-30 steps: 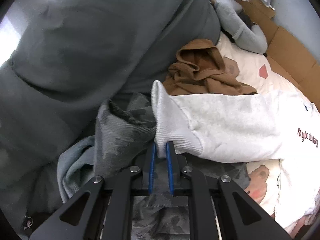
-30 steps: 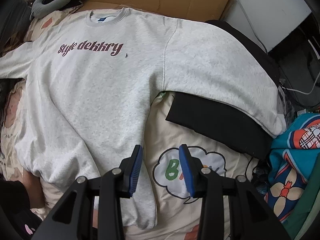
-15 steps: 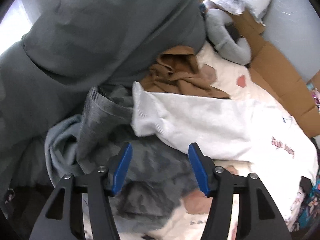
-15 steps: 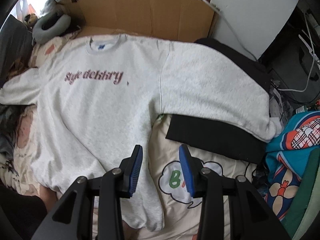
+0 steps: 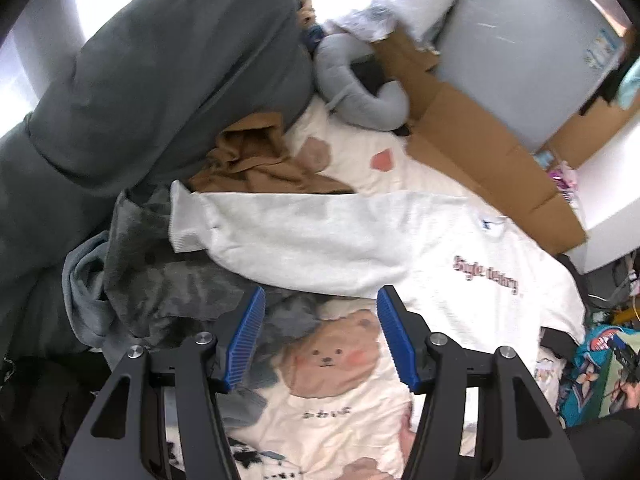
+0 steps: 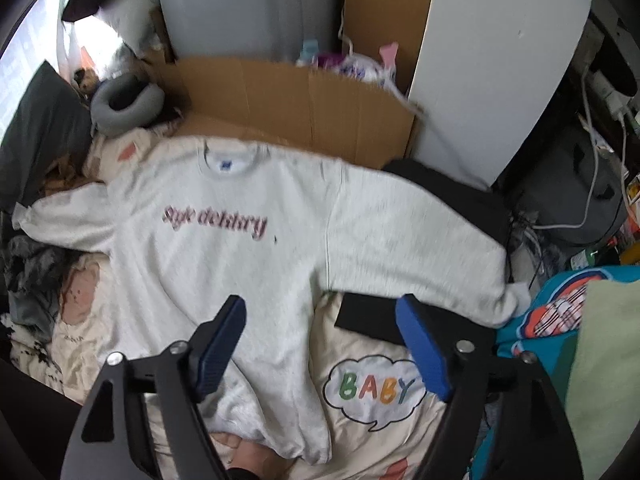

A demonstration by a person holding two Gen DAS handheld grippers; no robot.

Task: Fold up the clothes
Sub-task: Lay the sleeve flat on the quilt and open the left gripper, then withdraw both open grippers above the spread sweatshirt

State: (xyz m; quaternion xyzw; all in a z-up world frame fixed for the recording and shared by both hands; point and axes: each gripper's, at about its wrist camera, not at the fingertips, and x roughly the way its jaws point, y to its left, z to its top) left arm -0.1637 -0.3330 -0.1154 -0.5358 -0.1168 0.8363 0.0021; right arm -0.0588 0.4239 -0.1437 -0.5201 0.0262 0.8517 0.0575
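Grey sweatshirt (image 6: 256,264) flat on bed; L claw (image 5: 320,334) spread, R claw (image 6: 320,344) just widened, both empty.

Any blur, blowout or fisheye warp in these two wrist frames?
Left wrist: window area blown out at upper left, sweatshirt lettering smeared, black vignette at corners. Right wrist: motion blur doubles the lettering, cardboard edge bows from fisheye, window glare at far left.

Black claw (image 5: 320,336), ribbed blue pads (image 5: 245,338)
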